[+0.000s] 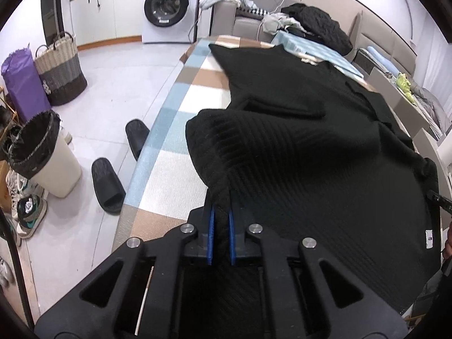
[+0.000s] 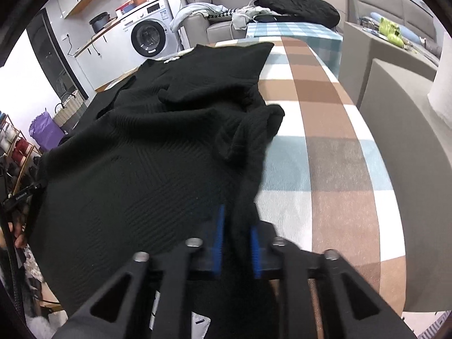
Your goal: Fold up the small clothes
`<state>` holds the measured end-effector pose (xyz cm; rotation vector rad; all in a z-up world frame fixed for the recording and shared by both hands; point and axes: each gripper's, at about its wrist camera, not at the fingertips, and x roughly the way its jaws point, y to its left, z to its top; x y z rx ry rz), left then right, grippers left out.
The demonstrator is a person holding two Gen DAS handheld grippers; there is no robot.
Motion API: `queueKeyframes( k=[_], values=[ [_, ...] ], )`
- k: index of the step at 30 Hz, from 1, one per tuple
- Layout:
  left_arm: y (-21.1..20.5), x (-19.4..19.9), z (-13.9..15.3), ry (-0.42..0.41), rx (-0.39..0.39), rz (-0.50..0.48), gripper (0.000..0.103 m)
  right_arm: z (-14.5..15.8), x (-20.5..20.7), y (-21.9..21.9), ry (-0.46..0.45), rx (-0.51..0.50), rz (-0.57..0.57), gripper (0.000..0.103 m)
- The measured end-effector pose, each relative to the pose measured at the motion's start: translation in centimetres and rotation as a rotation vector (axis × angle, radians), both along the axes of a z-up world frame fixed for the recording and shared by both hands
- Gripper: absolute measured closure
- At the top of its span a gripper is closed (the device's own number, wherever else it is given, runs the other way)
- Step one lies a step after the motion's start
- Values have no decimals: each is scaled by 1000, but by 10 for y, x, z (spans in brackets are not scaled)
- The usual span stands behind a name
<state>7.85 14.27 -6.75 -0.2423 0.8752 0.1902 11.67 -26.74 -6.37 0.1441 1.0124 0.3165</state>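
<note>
Because it is a soft, thick knit, the black sweater (image 1: pixel 296 147) will likely sag and drape from any pinch rather than hold a line, and its ribbing should give the pads good grip; I judge it light enough to lift by two points but prone to bunching, so hem corners or side seams are the sensible places to take hold. Both tools are already clamped on it: the left gripper (image 1: pixel 221 214) has its blue pads pressed together on a raised fold near the table's left edge, and the right gripper (image 2: pixel 238 226) is likewise pinched on cloth at the garment's right side. The sweater lies spread along the table (image 2: pixel 325 113), which wears a checked cloth, reaching toward the far end. It is plain black, diagonally ribbed, rumpled at a sleeve (image 2: pixel 248 130), with a small white tag (image 1: pixel 429 238) at the near edge.
</note>
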Motion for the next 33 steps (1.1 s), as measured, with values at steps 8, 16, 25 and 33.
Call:
queueKeyframes(
  k=[8, 16, 25, 33],
  values=[
    [-5, -24, 33, -88, -4, 8, 98, 28, -14, -28, -143, 89, -91, 99],
    [-16, -76, 74, -221, -51, 27, 99, 41, -33, -62, -172, 289, -114, 99],
    [-16, -90, 103, -265, -47, 10, 99, 70, -22, -71, -215, 343, -125, 99],
    [3, -36, 84, -205, -59, 40, 99, 63, 33, -47, -155, 283, -123, 98]
  ],
)
